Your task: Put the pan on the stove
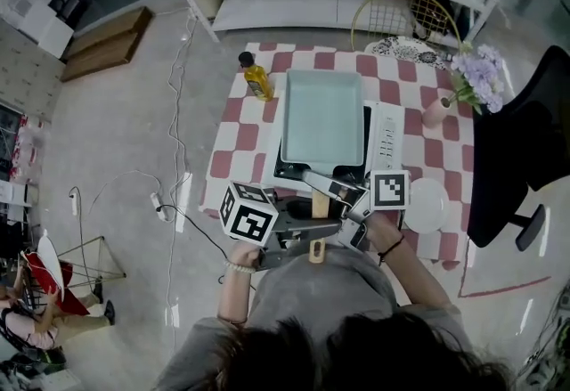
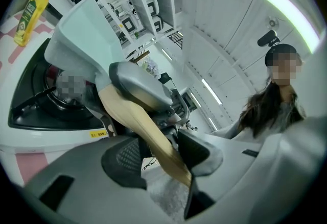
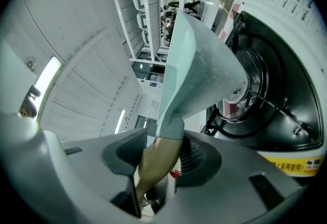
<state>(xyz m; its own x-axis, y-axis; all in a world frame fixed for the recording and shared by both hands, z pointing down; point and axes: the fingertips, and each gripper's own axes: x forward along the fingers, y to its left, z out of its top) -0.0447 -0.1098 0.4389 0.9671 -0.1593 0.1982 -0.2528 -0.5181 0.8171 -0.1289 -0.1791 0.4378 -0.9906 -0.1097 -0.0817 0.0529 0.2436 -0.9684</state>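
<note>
A pale teal rectangular pan [image 1: 322,118] with a wooden handle [image 1: 319,205] is over the black burner of the white table stove [image 1: 385,140]. My left gripper [image 1: 307,233] is shut on the near end of the handle. My right gripper [image 1: 328,190] is shut on it closer to the pan. In the left gripper view the handle [image 2: 138,121] runs between my jaws [image 2: 161,155] up to the pan [image 2: 82,34]. In the right gripper view the pan [image 3: 199,65] is tilted close over the burner [image 3: 255,90]. I cannot tell if it rests there.
The stove stands on a red-and-white checked tablecloth [image 1: 240,135]. A yellow oil bottle [image 1: 256,77] is at the back left, a white plate [image 1: 426,205] at the front right, and a vase of purple flowers [image 1: 472,77] at the back right. A black chair [image 1: 525,144] is to the right.
</note>
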